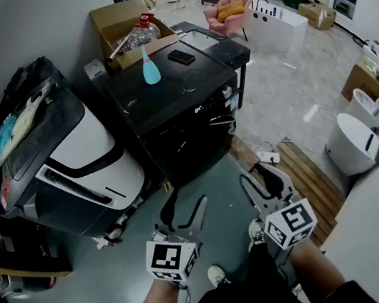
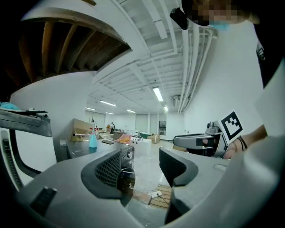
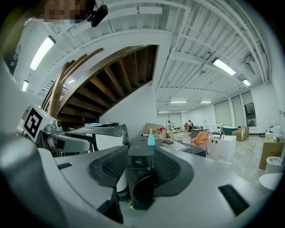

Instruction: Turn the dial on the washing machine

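Observation:
The black front-loading washing machine (image 1: 177, 114) stands ahead of me, a light on its control panel and a small silvery dial (image 1: 227, 93) at the panel's right end. A blue spray bottle (image 1: 150, 65) and a dark phone (image 1: 181, 57) rest on its lid. Both grippers hang low over the floor, well short of the machine. My left gripper (image 1: 184, 214) is open and holds nothing; in its own view the left gripper (image 2: 144, 171) frames the machine's panel (image 2: 129, 155) far off. My right gripper (image 1: 268, 185) is open too, the right gripper (image 3: 141, 178) pointing at the machine's front (image 3: 140, 164).
A white and black appliance (image 1: 72, 164) with clutter on top stands left of the washer. Behind it sits an open cardboard box (image 1: 122, 23). To the right lie a wooden pallet (image 1: 308, 172), a power strip (image 1: 269, 157) and a white round appliance (image 1: 356, 141).

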{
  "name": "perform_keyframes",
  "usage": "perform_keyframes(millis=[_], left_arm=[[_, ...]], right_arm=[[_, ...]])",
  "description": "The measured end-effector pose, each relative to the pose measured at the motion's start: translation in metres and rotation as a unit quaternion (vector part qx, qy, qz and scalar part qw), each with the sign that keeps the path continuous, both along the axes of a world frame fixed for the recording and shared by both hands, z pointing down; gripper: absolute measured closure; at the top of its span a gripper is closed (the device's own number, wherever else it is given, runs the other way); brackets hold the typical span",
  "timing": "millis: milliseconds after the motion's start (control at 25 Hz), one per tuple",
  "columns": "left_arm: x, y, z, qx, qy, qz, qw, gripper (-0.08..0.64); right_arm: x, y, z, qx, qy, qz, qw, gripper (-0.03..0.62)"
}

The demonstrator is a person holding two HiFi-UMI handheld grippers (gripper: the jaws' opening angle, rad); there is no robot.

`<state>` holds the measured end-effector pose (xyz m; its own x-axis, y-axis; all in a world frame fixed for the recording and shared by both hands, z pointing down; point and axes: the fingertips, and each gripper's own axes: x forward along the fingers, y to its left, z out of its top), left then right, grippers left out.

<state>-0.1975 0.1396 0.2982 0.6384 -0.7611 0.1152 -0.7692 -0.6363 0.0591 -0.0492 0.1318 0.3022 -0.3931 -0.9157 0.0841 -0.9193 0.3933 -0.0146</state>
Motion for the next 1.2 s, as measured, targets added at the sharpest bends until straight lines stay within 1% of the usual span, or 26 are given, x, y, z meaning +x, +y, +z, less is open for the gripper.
perform_keyframes(millis=[400, 760, 1000, 1200], left_arm=[[0.069, -0.074, 0.004, -0.006, -0.009, -0.033, 0.9994, 0.310], [0.130, -0.142, 0.001, -0.013, -0.011, -0.066, 0.9977, 0.310], [0.161, -0.174, 0.002, -0.017, -0.016, -0.090, 0.9957, 0.310], [0.184, -0.192, 0.002, -0.019, -0.020, -0.104, 0.9942, 0.310]], right_arm=[[0.067, -0.084, 0.011, -0.011, -0.014, -0.038, 0.999, 0.405], [0.121, -0.160, 0.010, -0.016, -0.016, -0.080, 0.997, 0.405], [0.148, -0.197, 0.014, -0.021, -0.022, -0.107, 0.994, 0.404], [0.168, -0.219, 0.018, -0.027, -0.024, -0.121, 0.992, 0.402]])
